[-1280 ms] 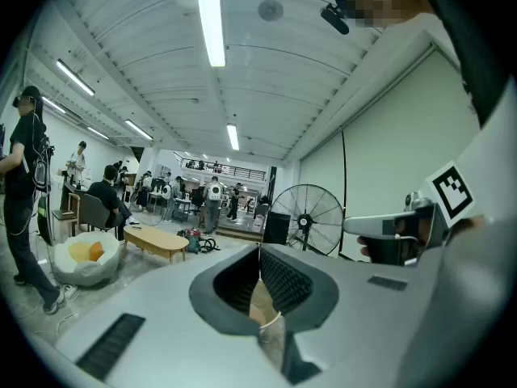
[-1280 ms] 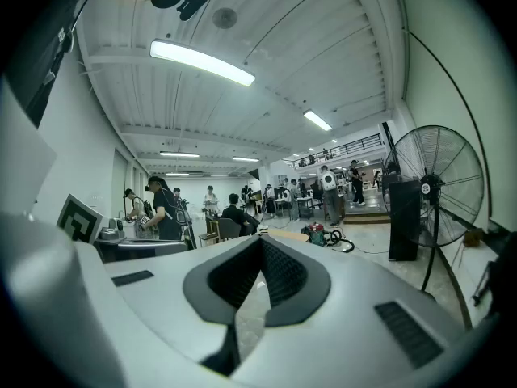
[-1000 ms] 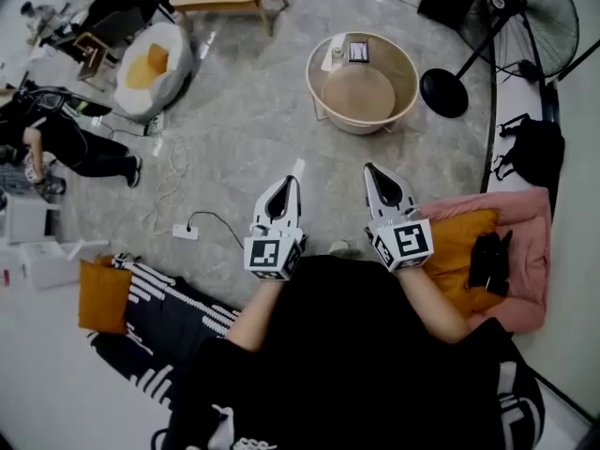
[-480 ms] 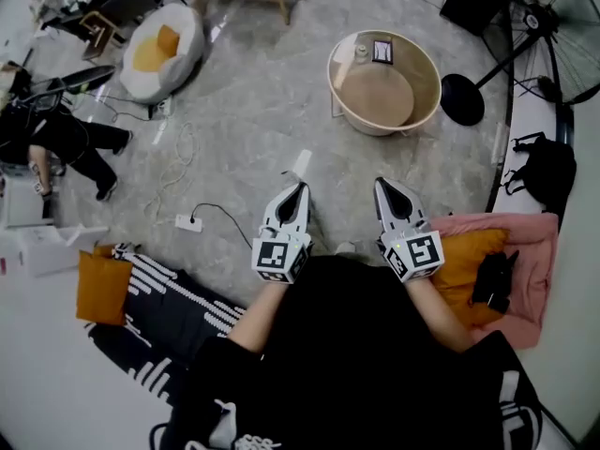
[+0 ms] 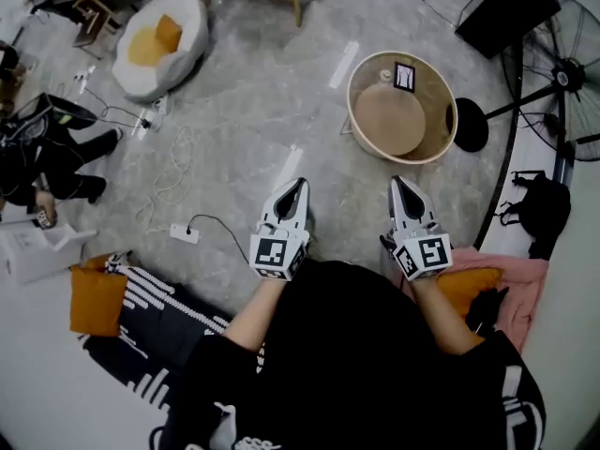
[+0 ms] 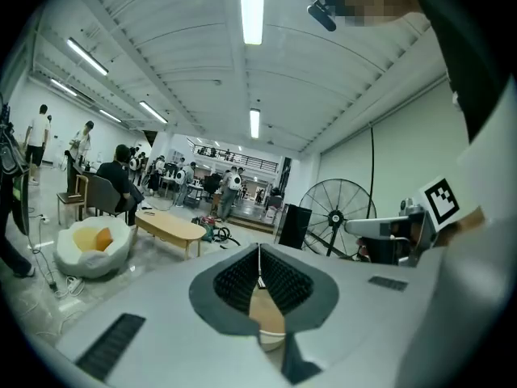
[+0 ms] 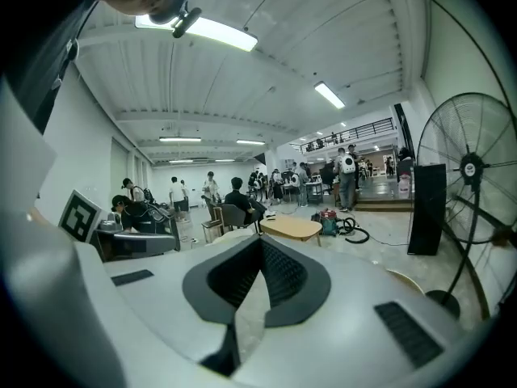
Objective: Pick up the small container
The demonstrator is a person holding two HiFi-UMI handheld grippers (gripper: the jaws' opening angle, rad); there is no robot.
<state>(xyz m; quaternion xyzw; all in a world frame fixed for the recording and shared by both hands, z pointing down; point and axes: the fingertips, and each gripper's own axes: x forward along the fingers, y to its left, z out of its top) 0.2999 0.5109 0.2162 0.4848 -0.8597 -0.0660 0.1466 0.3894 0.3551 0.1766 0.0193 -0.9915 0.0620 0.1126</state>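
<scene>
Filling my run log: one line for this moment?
stage: pre-grasp; left gripper: shut, empty; right gripper: shut, empty; container: in tub, untouched

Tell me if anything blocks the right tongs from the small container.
Nothing visible does. Bare floor lies between the right tongs and the round tub. Only its raised rim must be cleared to reach the small container at its far side, beside a card.

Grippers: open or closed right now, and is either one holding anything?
Left gripper: closed, empty.
Right gripper: closed, empty.
</scene>
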